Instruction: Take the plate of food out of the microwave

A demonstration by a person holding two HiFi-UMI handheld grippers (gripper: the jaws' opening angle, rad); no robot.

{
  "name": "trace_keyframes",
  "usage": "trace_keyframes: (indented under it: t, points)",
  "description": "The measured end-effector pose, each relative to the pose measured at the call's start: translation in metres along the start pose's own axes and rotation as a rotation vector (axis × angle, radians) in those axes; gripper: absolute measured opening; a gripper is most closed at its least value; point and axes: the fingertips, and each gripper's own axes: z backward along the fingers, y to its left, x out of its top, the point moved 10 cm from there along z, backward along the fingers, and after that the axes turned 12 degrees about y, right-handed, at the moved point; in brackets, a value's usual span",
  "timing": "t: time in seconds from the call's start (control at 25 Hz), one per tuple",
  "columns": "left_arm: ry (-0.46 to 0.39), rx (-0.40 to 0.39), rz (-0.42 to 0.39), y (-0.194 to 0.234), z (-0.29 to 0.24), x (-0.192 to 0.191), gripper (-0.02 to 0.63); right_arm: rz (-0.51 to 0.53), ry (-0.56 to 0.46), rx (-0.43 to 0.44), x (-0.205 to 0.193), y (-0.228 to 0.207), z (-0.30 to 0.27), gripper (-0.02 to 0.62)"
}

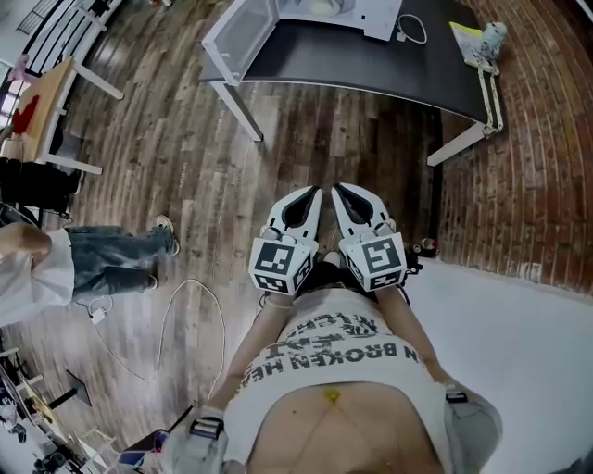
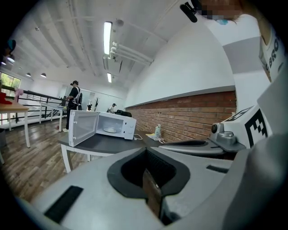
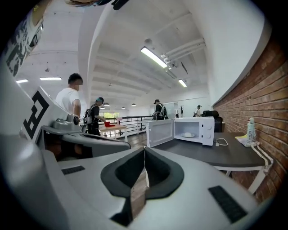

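The white microwave (image 1: 320, 11) stands on a dark table (image 1: 371, 65) some way ahead, its door (image 1: 243, 32) swung open to the left. Inside it a white plate (image 3: 188, 134) holding pale food rests on the floor of the cavity; the plate (image 2: 110, 130) also shows in the left gripper view. My left gripper (image 1: 309, 196) and right gripper (image 1: 341, 193) are side by side close to my body, far short of the table. Both point toward the microwave (image 3: 194, 130) with jaws shut and nothing between them.
A bottle on a yellow sheet (image 1: 484, 39) lies at the table's right end, and a white cable (image 1: 414, 30) runs from the microwave. A brick wall (image 1: 528, 167) is on the right. A person (image 1: 65, 264) stands at the left by a floor cable (image 1: 190, 319). A wooden table (image 1: 42, 106) is further left.
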Motion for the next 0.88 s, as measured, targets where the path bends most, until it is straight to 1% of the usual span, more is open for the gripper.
trace_keyframes:
  t: [0.16,0.6,0.88]
  points:
    - [-0.007,-0.004,-0.014,0.023,-0.017,0.015,0.008,-0.012,-0.008,-0.003,0.012,-0.011,-0.025,0.009]
    - [-0.005,-0.088,-0.061,0.103,-0.077,0.074,0.007,-0.045,-0.018,-0.073,0.058,-0.043,-0.107,0.009]
    - [0.010,-0.124,-0.072,0.147,-0.097,0.090,0.006,-0.068,-0.029,-0.115,0.080,-0.050,-0.152,0.009]
